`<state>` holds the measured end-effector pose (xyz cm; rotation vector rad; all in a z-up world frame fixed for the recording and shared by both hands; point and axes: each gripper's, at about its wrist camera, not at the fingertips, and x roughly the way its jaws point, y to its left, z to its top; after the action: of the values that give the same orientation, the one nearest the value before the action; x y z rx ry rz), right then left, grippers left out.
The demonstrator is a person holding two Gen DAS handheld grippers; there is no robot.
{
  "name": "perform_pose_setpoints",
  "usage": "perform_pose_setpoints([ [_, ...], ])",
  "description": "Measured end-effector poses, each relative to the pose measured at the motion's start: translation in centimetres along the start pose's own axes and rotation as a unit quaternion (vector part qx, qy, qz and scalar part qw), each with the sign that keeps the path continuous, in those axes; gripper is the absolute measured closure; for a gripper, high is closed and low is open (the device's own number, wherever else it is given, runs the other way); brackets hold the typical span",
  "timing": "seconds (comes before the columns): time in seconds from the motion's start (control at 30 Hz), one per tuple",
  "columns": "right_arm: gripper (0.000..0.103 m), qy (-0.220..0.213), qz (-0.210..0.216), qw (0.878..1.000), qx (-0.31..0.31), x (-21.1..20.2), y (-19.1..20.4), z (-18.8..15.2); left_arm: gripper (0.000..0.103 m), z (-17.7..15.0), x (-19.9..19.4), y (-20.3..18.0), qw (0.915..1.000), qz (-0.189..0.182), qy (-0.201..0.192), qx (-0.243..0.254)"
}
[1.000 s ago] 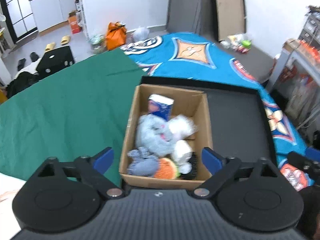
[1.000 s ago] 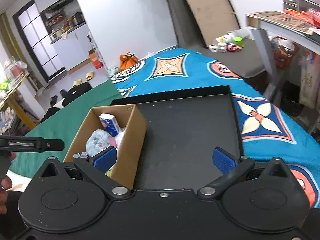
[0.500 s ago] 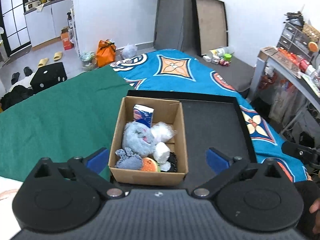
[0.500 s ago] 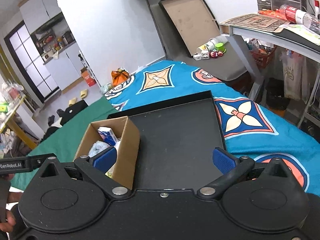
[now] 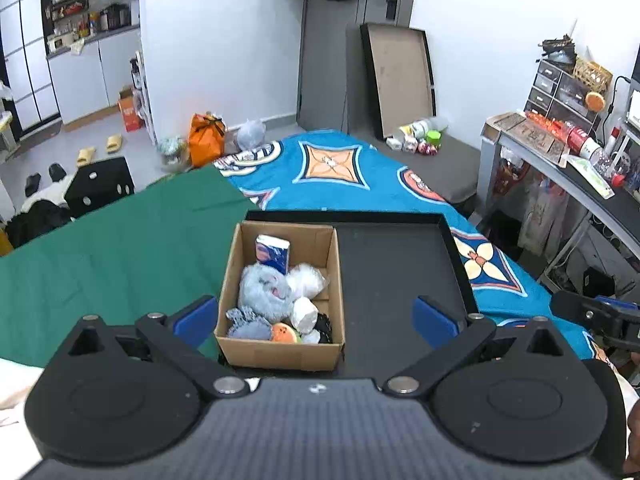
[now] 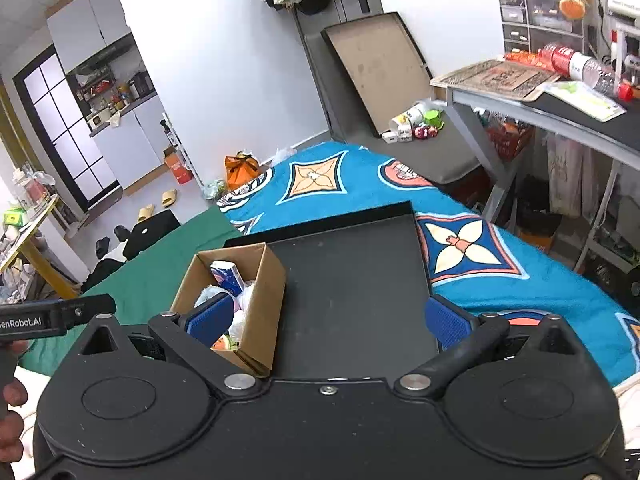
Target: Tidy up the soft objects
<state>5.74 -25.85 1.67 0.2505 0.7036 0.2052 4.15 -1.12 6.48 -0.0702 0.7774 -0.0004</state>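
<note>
Soft objects noted gathered in the cardboard box (image 5: 280, 292), which stands in the left half of the black tray (image 5: 400, 280), its left wall against the tray's left rim; the tray lies on the bed, across the seam between the green sheet (image 5: 112, 248) and the blue patterned cover (image 5: 340, 176). Contents identified from the left wrist view: a grey plush toy (image 5: 264, 288), a small blue carton (image 5: 273, 254) upright at the far wall, a clear-wrapped white bundle (image 5: 306, 280), a white roll (image 5: 303, 312), a knitted grey piece (image 5: 246, 322), an orange-and-green soft toy (image 5: 285, 333), and something dark at the near right corner, not identifiable. The right half of the tray is seen bare. The left gripper (image 5: 316, 316) is held above the box's near edge, jaws wide, nothing between them; they have just been opening to full spread. The right gripper (image 6: 328, 320) is held over the tray's near edge, jaws wide and empty as well, its left pad in front of the box's near right corner. Judgement: the packing step appears complete or nearly so, both tools clear of the load. If another item is to be fetched or settled, approach from above is advised, jaws kept wide until past the box rim, since the thin cardboard walls would shift or fold if clipped. The plush is expected to compress and spring back; pressing low on its body is advised.
</note>
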Motion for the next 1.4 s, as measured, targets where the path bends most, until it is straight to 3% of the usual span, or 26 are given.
perform_pose_setpoints([
  [0.47, 0.000, -0.040, 0.002, 0.999, -0.009, -4.5, 1.0, 0.2, 0.000, -0.9, -4.0, 0.3, 0.9996, 0.000, -0.026, -0.004],
  [1.4, 0.000, -0.034, -0.030, 0.998, -0.034, -7.3, 2.9, -2.8, 0.000, -4.0, -7.5, 0.7, 0.9995, 0.010, -0.028, 0.010],
])
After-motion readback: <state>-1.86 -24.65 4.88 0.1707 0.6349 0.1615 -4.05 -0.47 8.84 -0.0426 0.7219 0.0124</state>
